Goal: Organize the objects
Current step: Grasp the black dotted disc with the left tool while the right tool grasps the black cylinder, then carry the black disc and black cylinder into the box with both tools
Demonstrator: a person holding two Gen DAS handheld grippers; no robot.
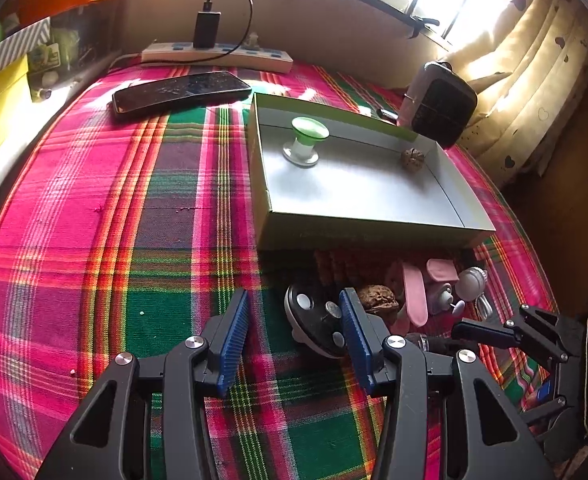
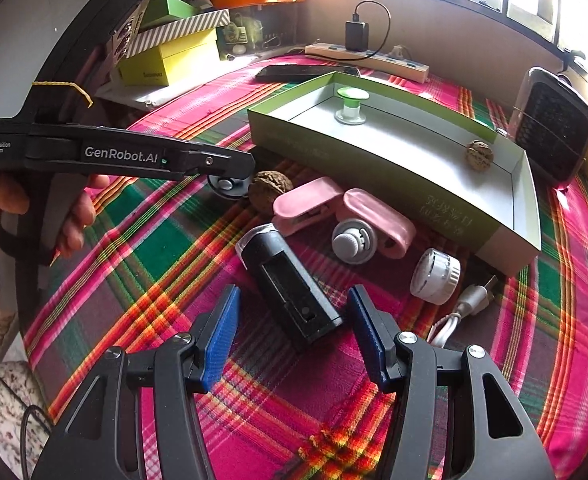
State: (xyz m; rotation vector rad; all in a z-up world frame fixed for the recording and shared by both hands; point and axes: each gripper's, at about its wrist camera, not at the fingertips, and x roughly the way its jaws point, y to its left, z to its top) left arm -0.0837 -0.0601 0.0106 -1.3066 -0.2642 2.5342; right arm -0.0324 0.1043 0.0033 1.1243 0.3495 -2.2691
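A shallow green box [image 1: 357,232] [image 2: 377,176] on the plaid cloth holds a green-topped knob [image 1: 305,140] [image 2: 351,106] and a walnut [image 1: 413,158] [image 2: 479,155]. In front of it lie a black round disc [image 1: 317,322] [image 2: 226,186], another walnut [image 1: 377,298] [image 2: 270,190], a pink clip [image 1: 413,292] [image 2: 345,210], a black rectangular device [image 2: 290,284], a white round knob [image 2: 351,242] and a white dial [image 2: 433,276]. My left gripper [image 1: 294,320] is open beside the disc. My right gripper [image 2: 294,320] is open around the black device's near end.
A phone [image 1: 182,92] and a power strip with charger [image 1: 214,54] lie at the back. A black heater [image 1: 439,104] [image 2: 553,124] stands at the right of the box. Stacked boxes [image 2: 170,48] sit back left. A white cable plug [image 2: 473,300] lies near the dial.
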